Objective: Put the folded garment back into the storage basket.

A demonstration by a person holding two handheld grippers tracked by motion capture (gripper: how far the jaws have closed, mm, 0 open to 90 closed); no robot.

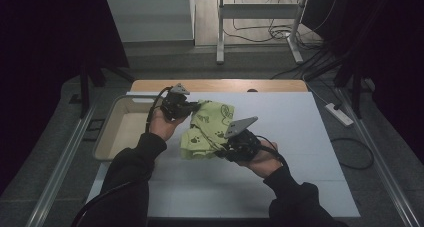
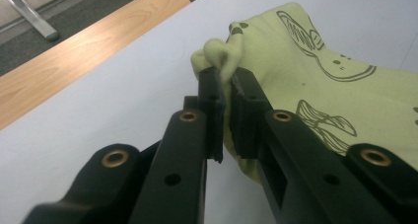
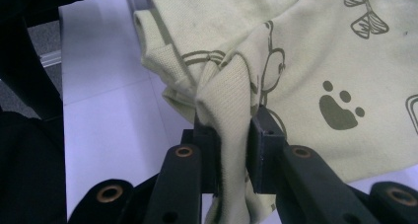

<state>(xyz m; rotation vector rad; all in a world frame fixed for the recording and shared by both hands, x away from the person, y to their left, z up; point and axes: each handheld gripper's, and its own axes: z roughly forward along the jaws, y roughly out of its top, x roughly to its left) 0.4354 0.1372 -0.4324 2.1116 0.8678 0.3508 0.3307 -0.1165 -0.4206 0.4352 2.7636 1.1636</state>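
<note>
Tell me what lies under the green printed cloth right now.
The green cloth hangs bunched between the left gripper and right gripper, both clamped on it. Below it shows the white table sheet. The patch directly beneath the cloth is covered, so anything there cannot be seen.

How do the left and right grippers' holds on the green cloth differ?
The left gripper pinches a thin edge of the green cloth at its far end, near the tray; the right gripper clamps a thicker bunched fold at the near end. In the high view the left gripper sits farther from the person, the right nearer. Both are shut on the cloth.
</note>
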